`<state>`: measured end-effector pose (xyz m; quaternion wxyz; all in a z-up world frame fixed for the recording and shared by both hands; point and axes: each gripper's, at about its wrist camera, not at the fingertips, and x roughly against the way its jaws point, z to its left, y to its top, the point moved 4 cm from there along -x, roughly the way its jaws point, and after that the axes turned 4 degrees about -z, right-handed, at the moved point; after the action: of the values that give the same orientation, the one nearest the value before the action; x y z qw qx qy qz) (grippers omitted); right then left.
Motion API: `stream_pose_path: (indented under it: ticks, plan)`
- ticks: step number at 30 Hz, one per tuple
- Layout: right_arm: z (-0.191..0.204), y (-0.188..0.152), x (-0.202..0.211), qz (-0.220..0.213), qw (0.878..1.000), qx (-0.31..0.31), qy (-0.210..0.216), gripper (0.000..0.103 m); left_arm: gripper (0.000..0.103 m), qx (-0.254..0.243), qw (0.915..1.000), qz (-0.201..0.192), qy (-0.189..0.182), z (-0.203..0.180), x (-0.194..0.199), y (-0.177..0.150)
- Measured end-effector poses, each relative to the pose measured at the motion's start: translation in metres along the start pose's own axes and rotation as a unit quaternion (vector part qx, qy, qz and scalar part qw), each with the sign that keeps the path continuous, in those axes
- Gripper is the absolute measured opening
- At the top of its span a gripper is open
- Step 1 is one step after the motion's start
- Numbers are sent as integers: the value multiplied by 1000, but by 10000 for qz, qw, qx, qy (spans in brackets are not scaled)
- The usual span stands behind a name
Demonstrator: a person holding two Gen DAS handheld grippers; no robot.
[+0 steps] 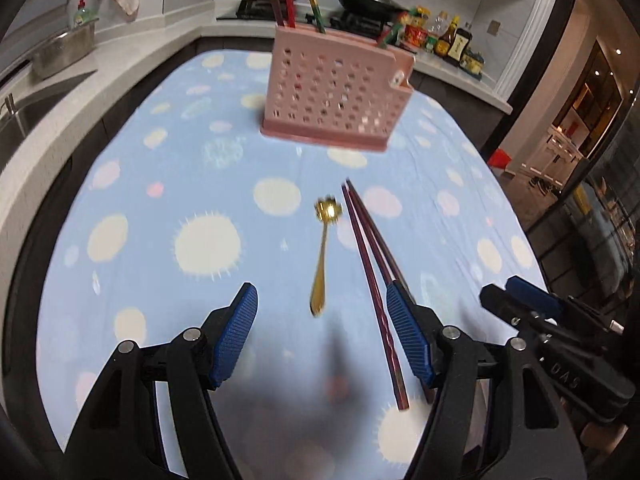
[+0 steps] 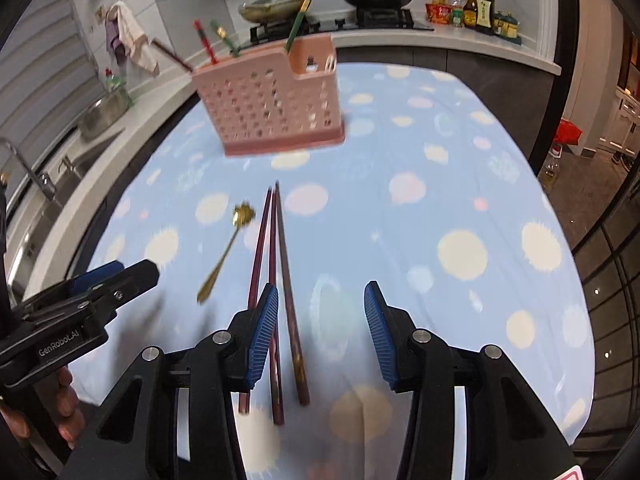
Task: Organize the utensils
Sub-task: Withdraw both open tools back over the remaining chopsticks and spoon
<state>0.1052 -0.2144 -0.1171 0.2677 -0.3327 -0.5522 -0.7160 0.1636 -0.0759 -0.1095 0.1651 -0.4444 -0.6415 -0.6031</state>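
**Utensils partly sorted: a spoon and chopsticks left on the bench**

Utensils remain loose on the blue spotted cloth covering the bench [image 1: 120, 160]: a small gold spoon [image 1: 322, 258] and dark red chopsticks [image 2: 276, 280] lying side by side, three as far as I can tell from my right view. By my judgement the job is partway done, since the pink perforated utensil holder [image 1: 334, 98] standing further back already has several red and green chopsticks poking out of its top.

My left claw [image 1: 322, 334] is spread wide and grips nothing; the spoon handle lies ahead between its fingers. My right claw [image 2: 322, 334] is also wide open and empty, hovering over the chopsticks, one blue pad just beside them.

Nothing lies between the loose pieces and the holder. Behind are a sink, a stove with lidded pans, and sauce bottles.
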Motion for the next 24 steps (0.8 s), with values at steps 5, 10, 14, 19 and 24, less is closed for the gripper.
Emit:
stream_pose_path:
  ticks: [5, 10, 14, 19, 24]
  plan:
    - [8, -25, -5, 179, 9997, 173, -16, 36, 64, -136, 9996, 254, -37, -11, -8, -26]
    - [9, -39, -13, 345, 9991, 225, 22, 30, 64, -221, 9988, 435, -71, -17, -10, -43]
    - [10, -44, -19, 437, 9987, 274, 56, 22, 64, -230, 9984, 521, -50, -15, -12, -49]
    - [13, -48, -26, 537, 9980, 332, 98, 17, 64, -151, 9979, 621, -94, -13, -13, -54]
    - [14, -48, -31, 564, 9977, 378, 93, 15, 64, -204, 9976, 654, -106, -16, -14, -56]
